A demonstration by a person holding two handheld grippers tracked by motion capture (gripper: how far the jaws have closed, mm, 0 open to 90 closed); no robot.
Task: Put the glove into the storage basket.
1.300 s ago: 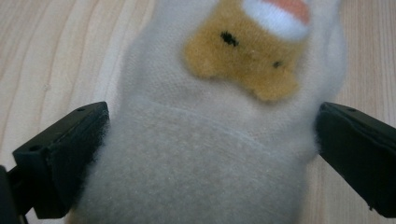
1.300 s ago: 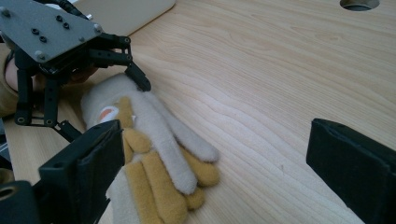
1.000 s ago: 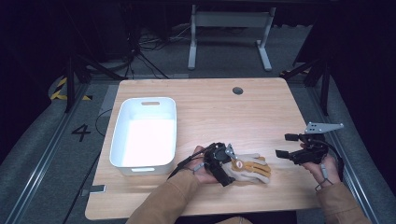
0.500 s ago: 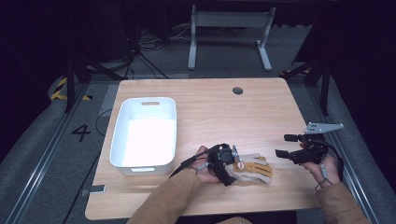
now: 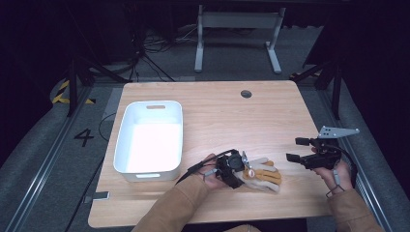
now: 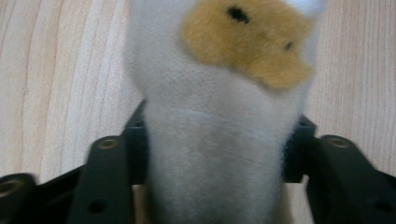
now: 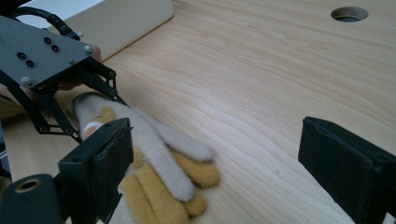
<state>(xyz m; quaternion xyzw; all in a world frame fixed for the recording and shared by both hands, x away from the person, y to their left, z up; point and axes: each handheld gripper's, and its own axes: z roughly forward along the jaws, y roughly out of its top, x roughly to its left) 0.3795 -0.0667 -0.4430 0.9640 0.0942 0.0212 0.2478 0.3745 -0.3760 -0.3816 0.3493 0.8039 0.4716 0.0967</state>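
little moved since earlier frames: left gripper (image 5: 235,167) crept slightly right along glove (image 5: 258,173), right gripper (image 5: 302,151) unchanged.

high view: glove flat on table (image 5: 217,111) near front edge, just right of white tub (image 5: 150,137); long axis left-right, fingers toward right gripper. left hand nearer, at cuff end.

left gripper view: jaws closed partway on glove cuff (image 6: 219,154), fabric pinched between them.

right gripper view: jaws wide apart, holding nothing; glove fingers (image 7: 173,168) low left of gap.
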